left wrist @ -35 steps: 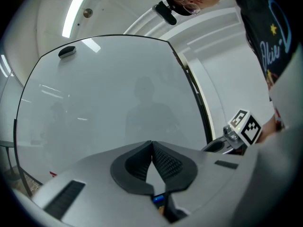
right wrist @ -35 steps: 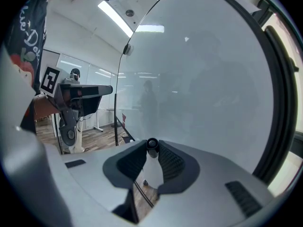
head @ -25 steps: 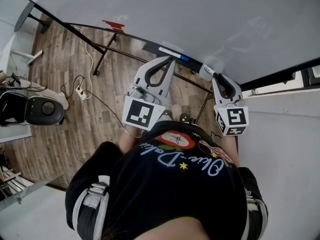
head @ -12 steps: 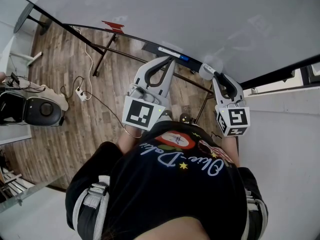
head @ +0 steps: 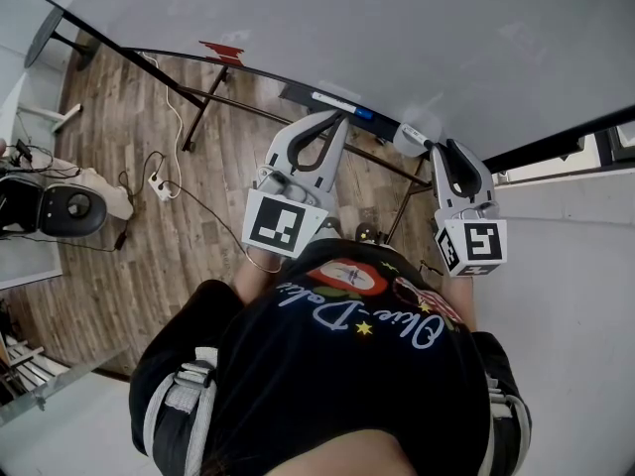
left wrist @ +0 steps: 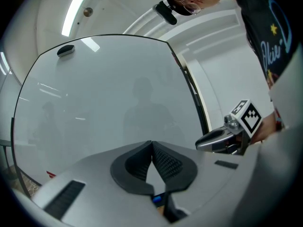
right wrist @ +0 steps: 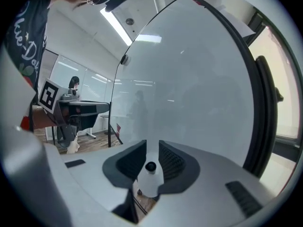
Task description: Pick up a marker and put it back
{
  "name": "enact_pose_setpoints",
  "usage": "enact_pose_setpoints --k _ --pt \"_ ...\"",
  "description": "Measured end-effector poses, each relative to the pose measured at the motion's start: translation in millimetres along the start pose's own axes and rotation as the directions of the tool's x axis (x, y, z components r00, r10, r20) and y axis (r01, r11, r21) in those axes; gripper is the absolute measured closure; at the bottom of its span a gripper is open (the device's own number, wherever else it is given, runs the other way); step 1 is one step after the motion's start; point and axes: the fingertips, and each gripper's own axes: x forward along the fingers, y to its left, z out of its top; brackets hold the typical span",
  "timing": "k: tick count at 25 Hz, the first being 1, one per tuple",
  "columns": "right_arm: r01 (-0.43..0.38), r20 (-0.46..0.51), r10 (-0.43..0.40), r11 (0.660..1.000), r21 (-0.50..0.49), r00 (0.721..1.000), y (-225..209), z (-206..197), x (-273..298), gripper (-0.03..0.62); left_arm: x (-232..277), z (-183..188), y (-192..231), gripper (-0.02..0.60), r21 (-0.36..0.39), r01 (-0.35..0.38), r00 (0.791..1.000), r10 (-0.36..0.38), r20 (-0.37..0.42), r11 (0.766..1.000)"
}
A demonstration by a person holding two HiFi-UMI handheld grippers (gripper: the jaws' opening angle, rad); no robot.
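Marker [right wrist: 150, 183] sits gripped in the right gripper [right wrist: 151, 146], whose jaws have just been closing onto it, right up against the whiteboard [head: 397, 38]. Left gripper [left wrist: 151, 144] points level at the whiteboard too, jaws clenched together, empty.

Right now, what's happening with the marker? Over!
Left gripper shut, empty. Right gripper: jaws just closing, clamped on white marker. Whiteboard straight ahead, nothing blocking.
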Motion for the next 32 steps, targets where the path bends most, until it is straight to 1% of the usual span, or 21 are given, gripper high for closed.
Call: enact_pose_setpoints --k 3,14,27,32 --pt "-0.008 0.029 0.008 1.000 0.002 1.000 0.9 7.5 -0.6 0.526 1.3 0.6 0.6 0.577 0.003 0.003 1.000 -0.003 0.003 1.000" --pt "-0.022 0.064 0.022 1.000 0.009 0.998 3.5 25.0 -5.3 0.592 3.6 -0.6 0.1 0.578 0.004 0.011 1.000 -0.011 0.003 1.000" --pt "-0.040 0.071 0.040 0.999 0.008 0.997 7.6 28.9 -6.4 0.594 1.8 -0.4 0.6 0.577 0.008 0.010 1.000 -0.010 0.000 1.000" --pt "-0.028 0.088 0.027 1.000 0.007 0.996 5.7 28.8 -9.6 0.594 0.2 -1.4 -0.8 0.578 0.004 0.009 1.000 -0.009 -0.001 1.000"
